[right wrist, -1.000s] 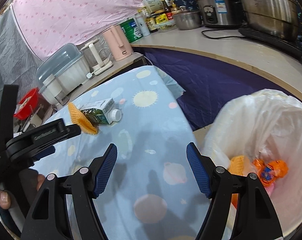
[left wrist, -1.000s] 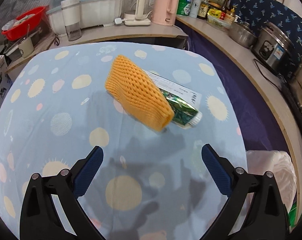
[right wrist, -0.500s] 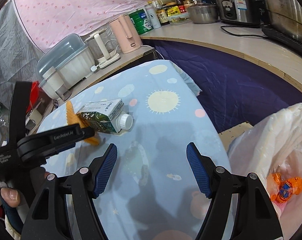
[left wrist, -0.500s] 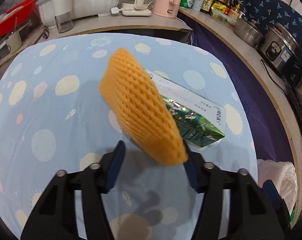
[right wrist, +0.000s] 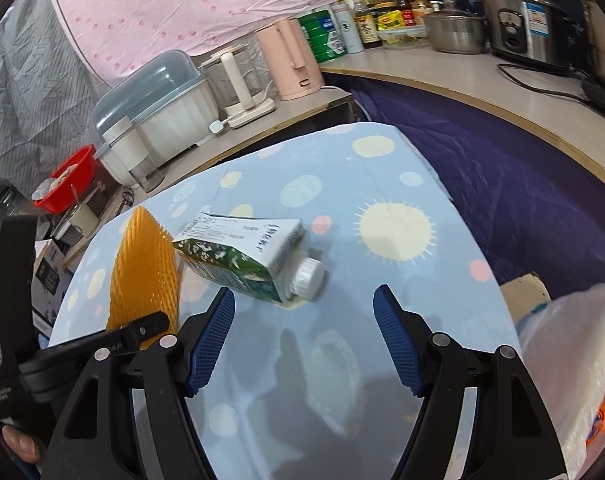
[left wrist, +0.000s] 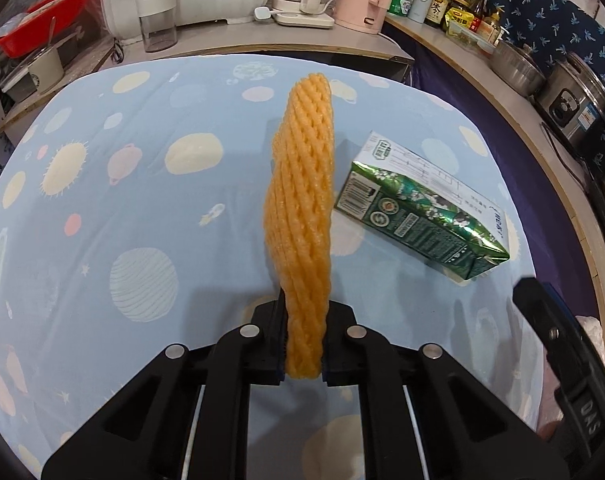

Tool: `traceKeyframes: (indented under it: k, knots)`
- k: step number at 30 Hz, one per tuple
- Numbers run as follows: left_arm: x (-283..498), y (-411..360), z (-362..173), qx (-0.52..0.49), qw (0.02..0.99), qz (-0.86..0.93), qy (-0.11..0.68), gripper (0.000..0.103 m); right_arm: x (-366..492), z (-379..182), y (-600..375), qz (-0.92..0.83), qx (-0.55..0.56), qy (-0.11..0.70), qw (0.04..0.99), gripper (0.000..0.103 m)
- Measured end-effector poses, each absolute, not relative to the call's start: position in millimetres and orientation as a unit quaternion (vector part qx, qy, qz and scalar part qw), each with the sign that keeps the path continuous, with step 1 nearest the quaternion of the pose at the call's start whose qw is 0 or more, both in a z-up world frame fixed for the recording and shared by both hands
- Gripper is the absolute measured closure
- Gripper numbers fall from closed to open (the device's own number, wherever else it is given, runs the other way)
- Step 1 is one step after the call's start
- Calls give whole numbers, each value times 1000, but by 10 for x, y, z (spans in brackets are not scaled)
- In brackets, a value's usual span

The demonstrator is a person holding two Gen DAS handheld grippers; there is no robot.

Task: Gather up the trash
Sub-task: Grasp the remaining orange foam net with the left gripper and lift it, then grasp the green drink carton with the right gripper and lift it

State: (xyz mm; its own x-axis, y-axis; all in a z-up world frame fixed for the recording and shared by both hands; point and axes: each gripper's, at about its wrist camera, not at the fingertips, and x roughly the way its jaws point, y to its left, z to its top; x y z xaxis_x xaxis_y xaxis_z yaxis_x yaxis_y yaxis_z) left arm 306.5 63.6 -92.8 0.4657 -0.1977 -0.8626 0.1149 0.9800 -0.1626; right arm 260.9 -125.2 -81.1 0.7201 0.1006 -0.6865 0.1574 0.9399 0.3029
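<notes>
An orange foam fruit net (left wrist: 302,200) stands on edge on the blue spotted tablecloth (left wrist: 122,220). My left gripper (left wrist: 303,312) is closing on its near end, and both pads press the foam. The same net (right wrist: 142,264) and left gripper (right wrist: 142,328) show at the left of the right wrist view. A green and white drink carton (left wrist: 418,208) lies on its side just right of the net, its white cap (right wrist: 308,274) toward my right gripper (right wrist: 304,296). That gripper hovers open just short of the carton with nothing between its fingers.
A white trash bag (right wrist: 574,360) with orange scraps inside hangs off the table's right edge. Behind the table a counter holds a pink kettle (right wrist: 292,60), a covered dish rack (right wrist: 158,96), a red basin (right wrist: 68,184) and a rice cooker (right wrist: 522,20).
My left gripper came forward and its jaws went from wide open to pinching the foam net, which tipped up on edge. My right gripper swung left from the trash bag toward the carton.
</notes>
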Motion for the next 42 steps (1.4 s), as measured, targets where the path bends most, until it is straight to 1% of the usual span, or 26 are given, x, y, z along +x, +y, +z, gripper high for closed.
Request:
traceKeyframes:
  k: [1,2,4,13,19,21,23,26,30,32,38,39,42]
  knots:
    - [3069,660,-931,-42,854,-93,510,92,2655,-811,-1230,-13,167,374,912,30]
    - [3078,673,-935,-42,854,-93,510,92,2708,-811,-1207,-9,160,374,914,24]
    - [3091,706,-945,-44,852,-95,512,92,2783,-823,-1168,-1,149,374,915,21]
    - [3147,796,-981,-53,848,-103,518,92,3181,-886,-1059,63,103,388,914,19]
    - [3155,786,-974,-53,848,-106,516,92,3331,-963,-902,117,83,424,894,18]
    - [3152,800,-973,-55,848,-106,516,92,3273,-945,-829,126,78,425,893,22]
    - [3135,814,-972,-57,848,-105,517,92,3203,-930,-757,133,74,430,890,35]
    - [3099,831,-978,-58,847,-105,518,92,3107,-934,-630,130,61,434,889,43]
    - [3054,871,-981,-60,846,-103,519,92,3070,-969,-518,110,48,438,891,43]
    - [3051,908,-989,-65,845,-101,520,92,3088,-976,-495,104,57,437,892,41]
    - [3043,1003,-996,-71,845,-95,522,92,3160,-991,-415,87,71,437,892,41]
    - [3042,1013,-995,-71,845,-95,522,92,3164,-990,-406,86,73,439,891,46]
    - [3024,1016,-975,-71,845,-95,521,92,3124,-965,-404,83,80,437,892,48]
